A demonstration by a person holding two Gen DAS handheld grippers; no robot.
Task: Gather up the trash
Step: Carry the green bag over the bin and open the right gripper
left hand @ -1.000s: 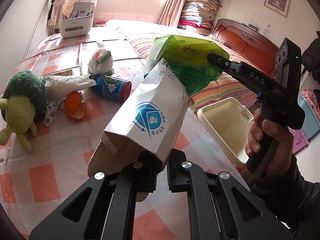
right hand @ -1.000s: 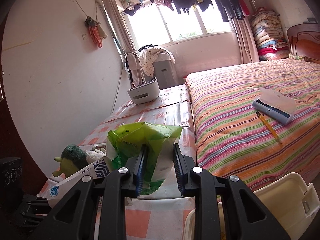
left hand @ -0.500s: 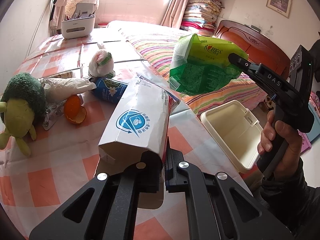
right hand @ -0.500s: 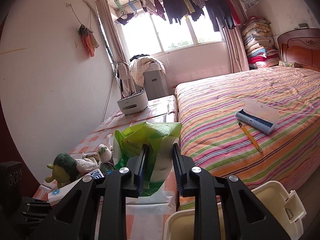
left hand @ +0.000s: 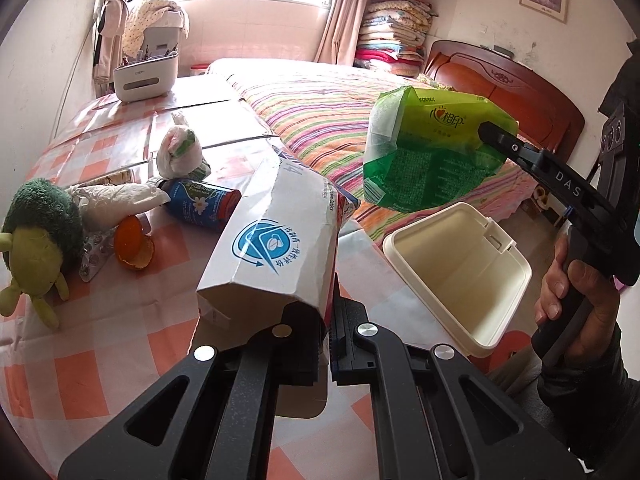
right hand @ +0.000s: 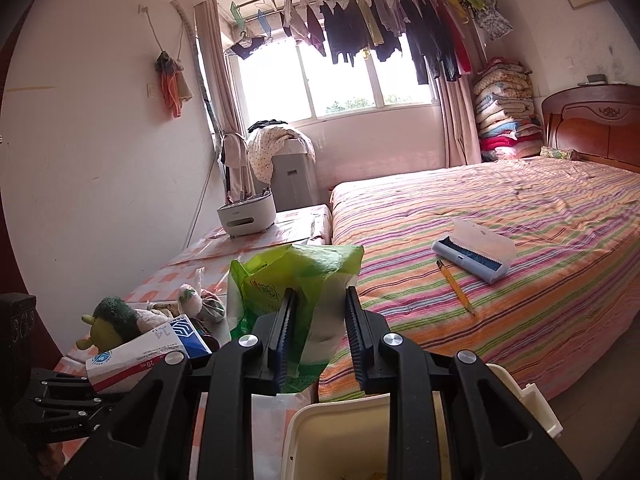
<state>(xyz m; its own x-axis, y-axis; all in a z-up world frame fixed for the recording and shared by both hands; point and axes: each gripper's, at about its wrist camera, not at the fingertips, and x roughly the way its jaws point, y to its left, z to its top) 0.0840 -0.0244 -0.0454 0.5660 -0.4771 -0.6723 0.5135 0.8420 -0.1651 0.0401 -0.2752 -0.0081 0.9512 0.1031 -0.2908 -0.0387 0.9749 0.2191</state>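
My left gripper (left hand: pixel 329 320) is shut on a white paper box with a blue logo (left hand: pixel 276 248), held above the checked table; the box also shows in the right wrist view (right hand: pixel 148 350). My right gripper (right hand: pixel 320 340) is shut on a green plastic wrapper (right hand: pixel 296 284) and holds it in the air above the cream bin (left hand: pixel 460 268). In the left wrist view the wrapper (left hand: pixel 432 152) hangs from the right gripper's fingertips (left hand: pixel 492 130). The bin's rim (right hand: pixel 320 412) lies just below the right gripper.
On the table lie a blue can (left hand: pixel 202 204), an orange peel (left hand: pixel 132 244), a blister pack (left hand: pixel 94 256), a crumpled white bag (left hand: pixel 120 198), a wrapped bundle (left hand: pixel 180 152) and a green plush toy (left hand: pixel 36 236). A striped bed (right hand: pixel 500 248) is beyond.
The right gripper has carried the green wrapper to the right, off the box and over the bin. The left gripper has tilted the white box lower and brought it slightly nearer the bin.
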